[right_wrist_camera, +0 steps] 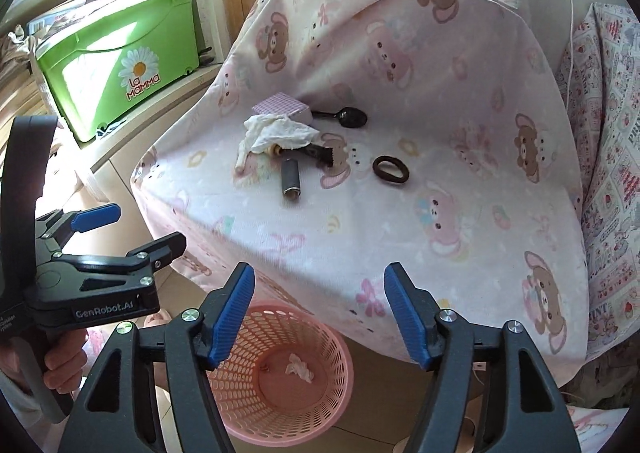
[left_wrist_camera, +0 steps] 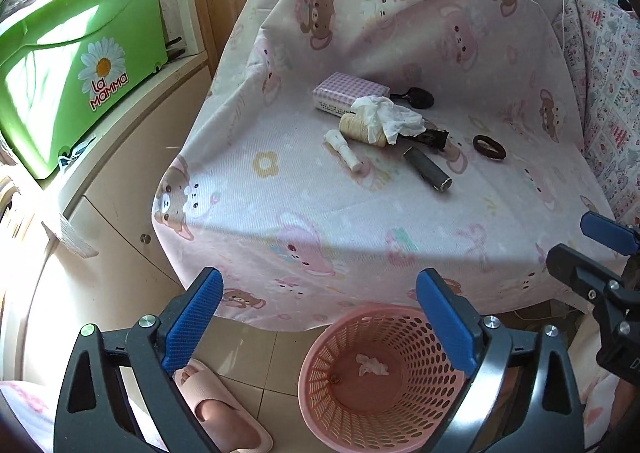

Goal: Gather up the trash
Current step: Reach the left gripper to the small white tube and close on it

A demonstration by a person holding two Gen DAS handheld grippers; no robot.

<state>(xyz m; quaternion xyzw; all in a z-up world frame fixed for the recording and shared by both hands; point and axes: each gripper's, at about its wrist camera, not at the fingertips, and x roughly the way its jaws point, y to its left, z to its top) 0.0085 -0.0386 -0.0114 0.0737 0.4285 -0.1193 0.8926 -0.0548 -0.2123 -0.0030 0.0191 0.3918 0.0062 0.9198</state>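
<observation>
- Both grippers are being held above the pink basket (left_wrist_camera: 384, 369), which is standing on the tiled floor at the front edge of the cloth-draped surface (left_wrist_camera: 360, 213).
- Left gripper (left_wrist_camera: 320, 321): jaws are spread wide, nothing is being pinched between the blue ribbed pads (left_wrist_camera: 196, 321).
- Right gripper (right_wrist_camera: 320, 317): jaws are likewise spread, with nothing between them.
- One crumpled tissue scrap (left_wrist_camera: 372, 365) and a small brown bit are lying on the basket bottom.
- A larger crumpled white tissue (left_wrist_camera: 394, 115) is lying on the cloth, draped over a beige spool (left_wrist_camera: 360, 129) in the middle of the clutter.
- The tissue is being crowded by a checked lilac packet (left_wrist_camera: 348, 93), a white tube (left_wrist_camera: 346, 151), a dark grey cylinder (left_wrist_camera: 428, 169), a black spoon-shaped item (left_wrist_camera: 416, 97) and a dark hair tie (left_wrist_camera: 489, 147), the tie lying well apart to the right.
- A green plastic tub (left_wrist_camera: 76, 65) with a daisy sticker is sitting on a cream cabinet at the left.
- Only in the left wrist view: a pink slipper (left_wrist_camera: 224, 409) is shown beside the basket, and just one tip of the right gripper is seen at the frame edge.
- Only in the right wrist view: the left gripper's body and the hand (right_wrist_camera: 60, 357) gripping its handle are shown.
- The basket is perforated plastic, round and tapered; the cloth is soft, creased, bear-printed.
</observation>
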